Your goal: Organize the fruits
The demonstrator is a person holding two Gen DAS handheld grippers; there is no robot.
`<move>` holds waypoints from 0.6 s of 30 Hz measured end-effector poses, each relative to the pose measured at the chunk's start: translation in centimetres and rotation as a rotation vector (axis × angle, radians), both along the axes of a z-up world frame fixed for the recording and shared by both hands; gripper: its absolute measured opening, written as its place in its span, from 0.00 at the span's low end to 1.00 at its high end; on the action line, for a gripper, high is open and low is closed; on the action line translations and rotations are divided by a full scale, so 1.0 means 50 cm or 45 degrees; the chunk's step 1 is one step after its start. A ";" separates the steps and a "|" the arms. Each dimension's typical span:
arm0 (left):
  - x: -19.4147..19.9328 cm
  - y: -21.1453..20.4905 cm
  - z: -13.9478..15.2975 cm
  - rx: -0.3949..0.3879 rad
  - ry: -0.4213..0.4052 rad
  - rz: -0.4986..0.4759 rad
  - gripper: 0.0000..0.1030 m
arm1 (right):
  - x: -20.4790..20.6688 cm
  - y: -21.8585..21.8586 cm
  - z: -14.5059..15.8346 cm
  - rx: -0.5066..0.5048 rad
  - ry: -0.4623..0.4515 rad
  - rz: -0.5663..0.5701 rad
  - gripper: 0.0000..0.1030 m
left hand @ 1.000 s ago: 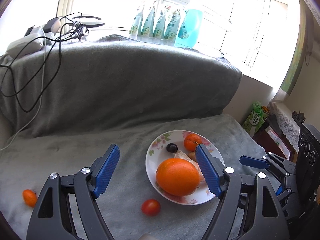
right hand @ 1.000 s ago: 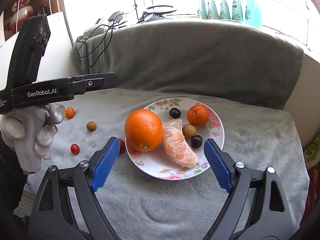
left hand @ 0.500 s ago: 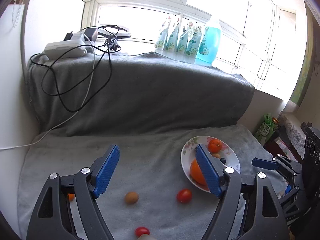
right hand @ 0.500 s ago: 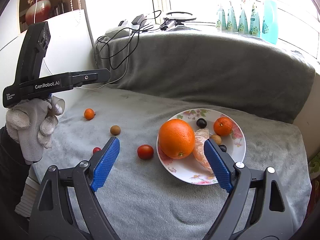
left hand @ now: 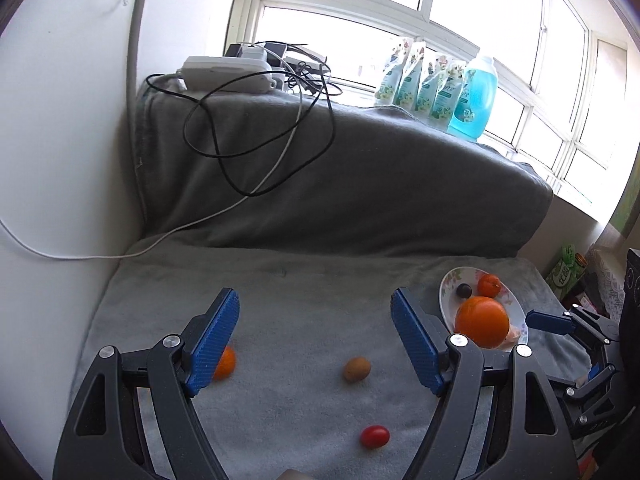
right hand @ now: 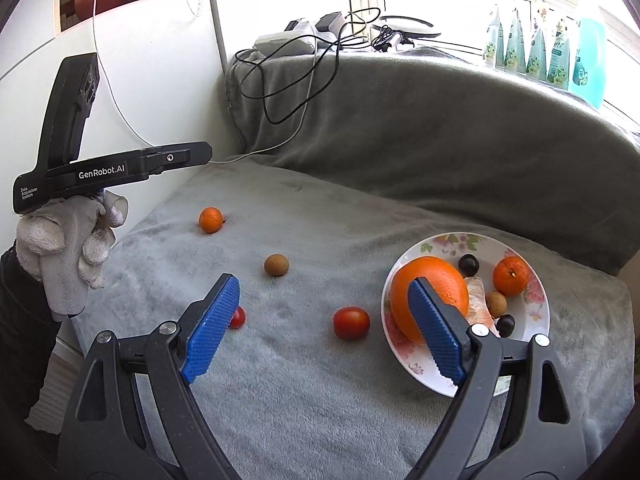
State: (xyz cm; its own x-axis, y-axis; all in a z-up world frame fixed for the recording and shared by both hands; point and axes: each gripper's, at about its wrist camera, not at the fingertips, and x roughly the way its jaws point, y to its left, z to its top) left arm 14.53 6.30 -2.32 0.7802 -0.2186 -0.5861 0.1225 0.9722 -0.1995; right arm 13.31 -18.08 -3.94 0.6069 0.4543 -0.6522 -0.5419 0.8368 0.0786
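Observation:
A flowered plate (right hand: 528,320) on the grey blanket holds a large orange (right hand: 436,284), a mandarin (right hand: 510,275), dark grapes (right hand: 468,264), a longan and a peeled segment. Loose on the blanket lie a small orange (right hand: 210,219), a brown fruit (right hand: 276,265), a cherry tomato (right hand: 351,322) and a smaller red tomato (right hand: 239,317). My right gripper (right hand: 323,292) is open above the blanket, its right finger in front of the large orange. My left gripper (left hand: 314,308) is open and empty over the brown fruit (left hand: 356,369); its left finger partly hides the small orange (left hand: 225,362). The plate (left hand: 450,280) lies to its right.
A gloved hand (right hand: 68,240) holds the left gripper near the white wall. Black and white cables (left hand: 260,152) hang from a power strip (left hand: 228,74) on the blanket-covered backrest. Bottles (left hand: 440,88) line the windowsill. Boxes and clutter (left hand: 568,272) stand past the blanket's right edge.
Both grippers have swung left over the blanket, so the plate has slid to the right of each view and the loose fruits have come between the fingers. Both have stayed open.

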 end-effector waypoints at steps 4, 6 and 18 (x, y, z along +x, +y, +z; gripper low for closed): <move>-0.004 0.036 -0.019 0.004 0.015 0.050 0.76 | 0.015 0.030 -0.010 -0.011 0.018 0.026 0.86; -0.005 0.051 -0.027 0.006 0.020 0.074 0.76 | 0.022 0.045 -0.016 -0.019 0.030 0.037 0.86; 0.006 0.109 -0.095 -0.003 0.085 0.137 0.73 | 0.073 0.137 -0.063 -0.073 0.115 0.113 0.85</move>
State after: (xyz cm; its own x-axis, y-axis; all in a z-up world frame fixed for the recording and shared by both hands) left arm 14.85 11.77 -7.07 0.7583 -0.1373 -0.6372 0.0038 0.9785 -0.2063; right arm 16.98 -11.23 -7.07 0.5036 0.4643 -0.7286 -0.6071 0.7902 0.0839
